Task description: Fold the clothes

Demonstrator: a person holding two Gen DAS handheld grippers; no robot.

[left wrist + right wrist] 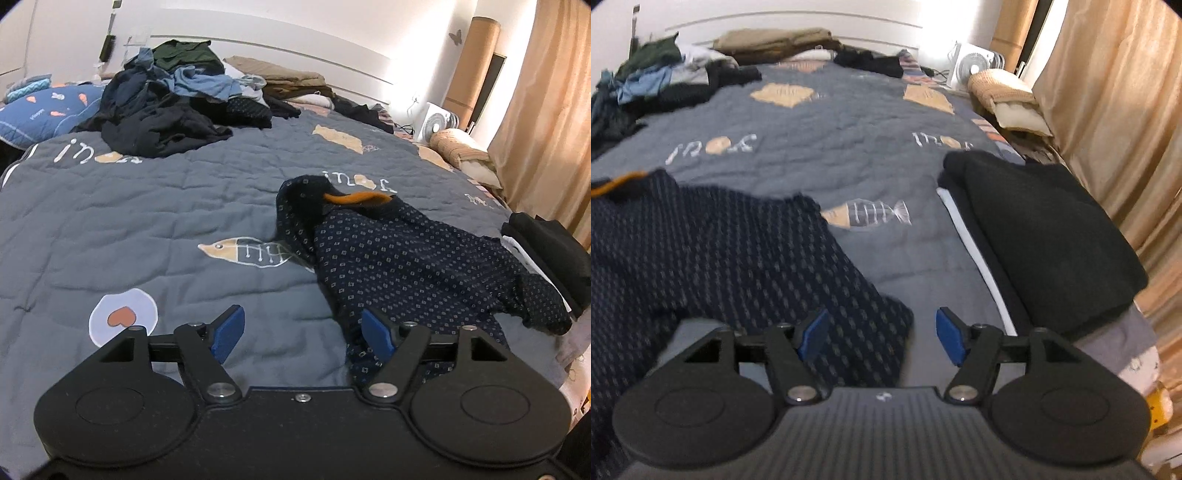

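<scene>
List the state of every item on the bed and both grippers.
Dotted shirt: crumpled, unfolded.
Black stack: folded.
Clothes pile: heaped, unfolded.
Tan stack: folded.
Left gripper: open, empty.
Right gripper: open, empty.

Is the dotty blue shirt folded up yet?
Not yet. The dotted navy shirt lies crumpled and bunched on the quilt, unlike the neat black folded pile beside it.
</scene>
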